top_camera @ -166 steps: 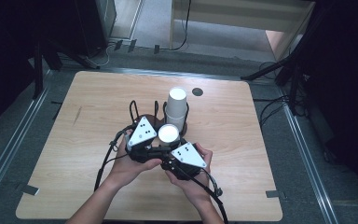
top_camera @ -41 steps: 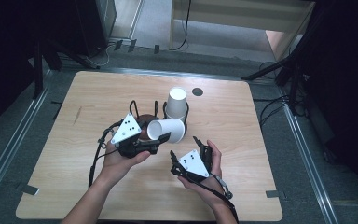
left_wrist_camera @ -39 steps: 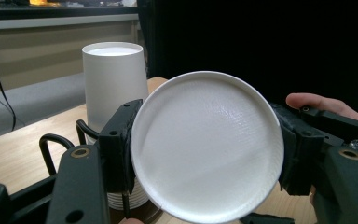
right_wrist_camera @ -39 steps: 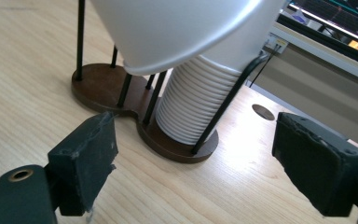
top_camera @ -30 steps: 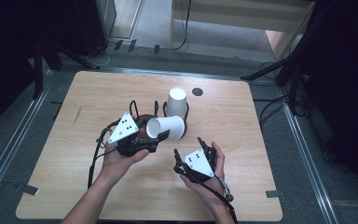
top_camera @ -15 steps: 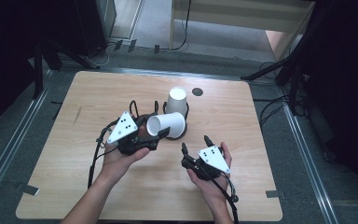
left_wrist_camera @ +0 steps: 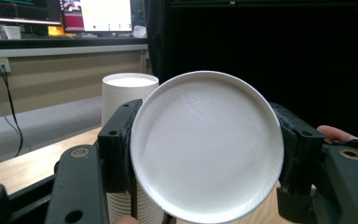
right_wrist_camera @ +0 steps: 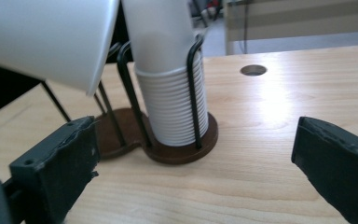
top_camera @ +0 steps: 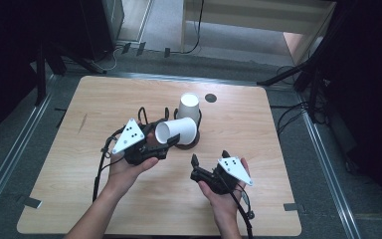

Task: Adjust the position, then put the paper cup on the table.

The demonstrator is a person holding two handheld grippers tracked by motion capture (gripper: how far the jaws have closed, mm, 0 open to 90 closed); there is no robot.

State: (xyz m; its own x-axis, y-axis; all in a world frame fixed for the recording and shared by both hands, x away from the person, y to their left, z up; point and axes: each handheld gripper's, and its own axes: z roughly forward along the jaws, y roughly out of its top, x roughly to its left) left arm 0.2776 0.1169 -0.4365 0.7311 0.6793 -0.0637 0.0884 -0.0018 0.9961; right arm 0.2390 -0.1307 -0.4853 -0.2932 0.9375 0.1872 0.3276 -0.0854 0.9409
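Since the earlier frames, the right gripper has drawn back toward the person and away from the single paper cup, which has stayed in the left gripper. Left gripper: jaws clamped on the cup's sides near its closed end, so the cup lies roughly horizontal and off the table. From the left gripper view the cup's flat round base faces the camera between the two jaws, probably a grip chosen so the body is squeezed where it is stiffest. Right gripper: jaws wide apart and empty, pointing at the stack of paper cups ahead of it. That stack stands mouth-down in a black wire holder on a brown base, the wires apparently keeping the nested cups upright. The held cup hangs just ahead of the left gripper, beside and slightly over the stack. No brand, label or writing can be read on the cups, holder or wooden table.
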